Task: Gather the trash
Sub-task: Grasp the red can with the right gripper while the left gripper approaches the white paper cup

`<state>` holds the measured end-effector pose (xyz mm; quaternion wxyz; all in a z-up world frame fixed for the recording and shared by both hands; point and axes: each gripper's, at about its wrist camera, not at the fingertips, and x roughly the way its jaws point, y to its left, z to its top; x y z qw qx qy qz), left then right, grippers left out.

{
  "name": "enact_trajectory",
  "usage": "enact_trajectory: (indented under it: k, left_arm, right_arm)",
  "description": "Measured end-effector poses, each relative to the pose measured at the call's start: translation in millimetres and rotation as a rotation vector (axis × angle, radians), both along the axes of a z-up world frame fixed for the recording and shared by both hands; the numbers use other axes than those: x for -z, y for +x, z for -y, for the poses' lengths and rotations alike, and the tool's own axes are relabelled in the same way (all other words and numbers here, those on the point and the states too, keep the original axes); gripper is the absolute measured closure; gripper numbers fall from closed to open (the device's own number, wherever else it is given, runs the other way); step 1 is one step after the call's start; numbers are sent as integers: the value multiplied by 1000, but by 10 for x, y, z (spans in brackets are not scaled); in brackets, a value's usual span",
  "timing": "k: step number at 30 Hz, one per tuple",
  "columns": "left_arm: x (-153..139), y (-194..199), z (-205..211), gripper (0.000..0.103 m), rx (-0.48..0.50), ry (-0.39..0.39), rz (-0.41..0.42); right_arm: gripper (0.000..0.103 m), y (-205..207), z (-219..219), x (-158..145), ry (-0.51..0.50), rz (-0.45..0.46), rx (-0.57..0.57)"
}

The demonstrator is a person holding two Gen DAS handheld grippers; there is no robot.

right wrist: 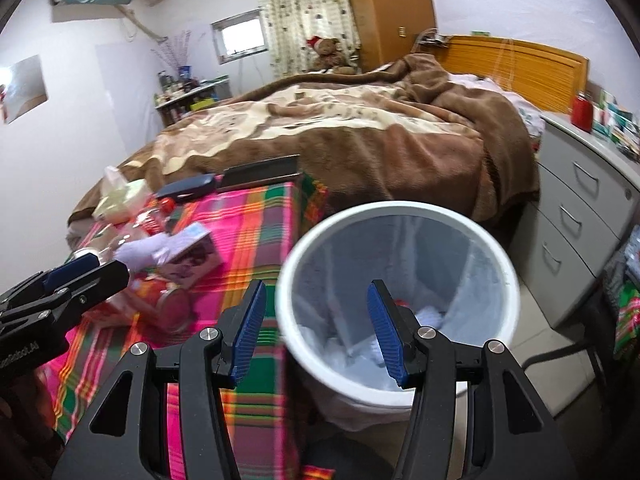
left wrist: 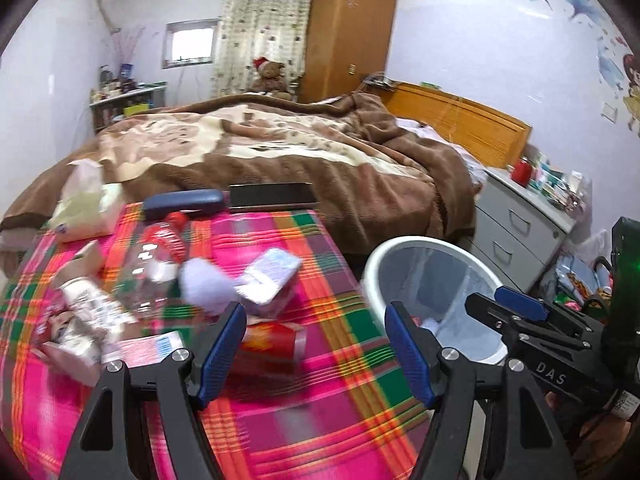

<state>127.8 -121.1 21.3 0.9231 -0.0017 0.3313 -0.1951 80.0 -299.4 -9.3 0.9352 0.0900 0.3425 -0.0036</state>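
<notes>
A few scraps already lie in the white bin (right wrist: 400, 216) beside the plaid table (left wrist: 320, 420), where a red can (left wrist: 276, 344), clear bottle (left wrist: 156, 268), small box (left wrist: 272, 276) and wrappers remain, while the left gripper (left wrist: 316, 344) and right gripper (right wrist: 316, 332) both hang open and empty

A plaid-covered table (left wrist: 304, 412) carries a clear bottle (left wrist: 154, 268), red can (left wrist: 272, 346) and cartons (left wrist: 269, 278).

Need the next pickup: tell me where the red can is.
The red can lies on its side on the plaid cloth, near its front edge, just left of the white bin and below the small box.
</notes>
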Motion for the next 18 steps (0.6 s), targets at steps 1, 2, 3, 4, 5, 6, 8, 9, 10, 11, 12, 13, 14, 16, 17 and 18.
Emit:
enact_trajectory:
  k: [1, 2, 3, 4, 5, 6, 8, 9, 10, 11, 12, 13, 14, 16, 17, 18]
  left_arm:
    - [1, -10, -70, 32, -16, 3, 3]
    - [0, -19, -172, 32, -35, 7, 7]
    - [0, -28, -267, 32, -53, 7, 11]
    - [1, -35, -346, 32, -64, 5, 15]
    - [2, -42, -450, 32, -75, 3, 19]
    - [0, -40, -510, 32, -85, 4, 21]
    - [14, -53, -696, 32, -123, 19, 31]
    - [24, -48, -747, 32, -134, 22, 29]
    - [35, -40, -830, 31, -150, 18, 23]
    - [47, -33, -912, 32, -159, 7, 17]
    - [63, -31, -981, 31, -167, 0, 13]
    - [83, -30, -1043, 31, -177, 2, 9]
    - [103, -27, -1093, 31, -186, 9, 8]
    - [150, -14, -1204, 31, -204, 20, -1]
    - [174, -14, -1245, 31, -205, 21, -5]
    - [201, -6, -1285, 31, -209, 23, -12]
  right_arm:
    - [49, 12, -51, 4, -1, -1, -14]
    - [49, 23, -108, 11, -3, -2, -26]
    - [49, 30, -144, 12, -5, -2, -32]
    - [49, 54, -195, 21, -7, -4, -43]
    - [49, 78, -244, 28, -8, -5, -55]
    - [49, 95, -295, 33, -8, -5, -65]
    - [49, 126, -382, 44, -9, -5, -81]
    - [49, 126, -416, 49, -10, -8, -85]
    - [49, 165, -458, 67, -11, -13, -93]
    - [49, 188, -486, 79, -9, -16, -97]
    - [49, 207, -515, 91, -5, -19, -102]
    - [49, 206, -533, 97, 0, -21, -108]
    - [49, 229, -564, 107, 5, -24, -118]
    - [49, 240, -638, 123, 7, -29, -140]
    - [49, 232, -662, 127, 7, -29, -150]
    - [49, 249, -699, 131, 4, -30, -165]
